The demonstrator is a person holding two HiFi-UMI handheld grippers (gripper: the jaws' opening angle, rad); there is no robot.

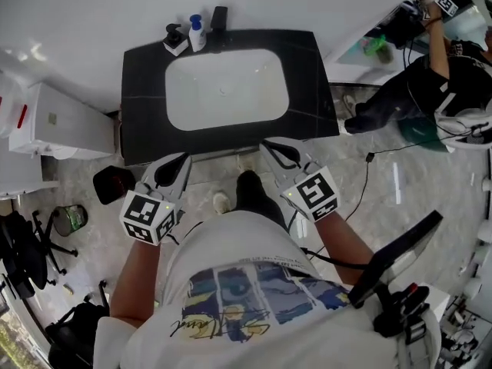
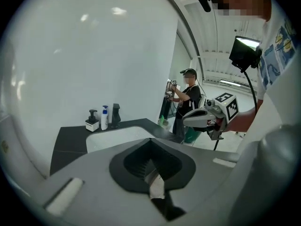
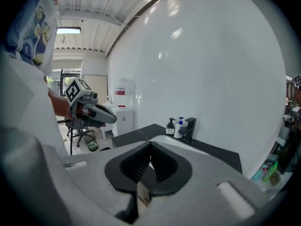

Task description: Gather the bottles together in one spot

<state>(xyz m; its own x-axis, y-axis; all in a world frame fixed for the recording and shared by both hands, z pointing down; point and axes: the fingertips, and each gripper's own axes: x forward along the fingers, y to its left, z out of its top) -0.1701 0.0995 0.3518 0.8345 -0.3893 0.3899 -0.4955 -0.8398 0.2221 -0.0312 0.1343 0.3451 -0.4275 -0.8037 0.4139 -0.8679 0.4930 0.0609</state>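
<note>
Two bottles stand at the back left corner of the black counter (image 1: 146,91): a small black-pump dispenser (image 1: 175,38) and a white bottle with a blue pump (image 1: 197,34), next to the black faucet (image 1: 219,19). They also show in the left gripper view, the dispenser (image 2: 92,120) beside the white bottle (image 2: 104,118), and in the right gripper view, the dispenser (image 3: 170,125) and the white bottle (image 3: 179,127). My left gripper (image 1: 178,162) (image 2: 150,141) is shut and empty, held short of the counter's front edge. My right gripper (image 1: 270,147) (image 3: 150,145) hangs beside it, jaws together, holding nothing.
A white sink basin (image 1: 227,89) fills the counter's middle. A white cabinet (image 1: 61,121) stands to the left, with a black office chair (image 1: 31,244) and a green tub (image 1: 73,217) on the floor. Another person (image 1: 430,75) works at the upper right. A dark screen (image 1: 393,258) sits at my right.
</note>
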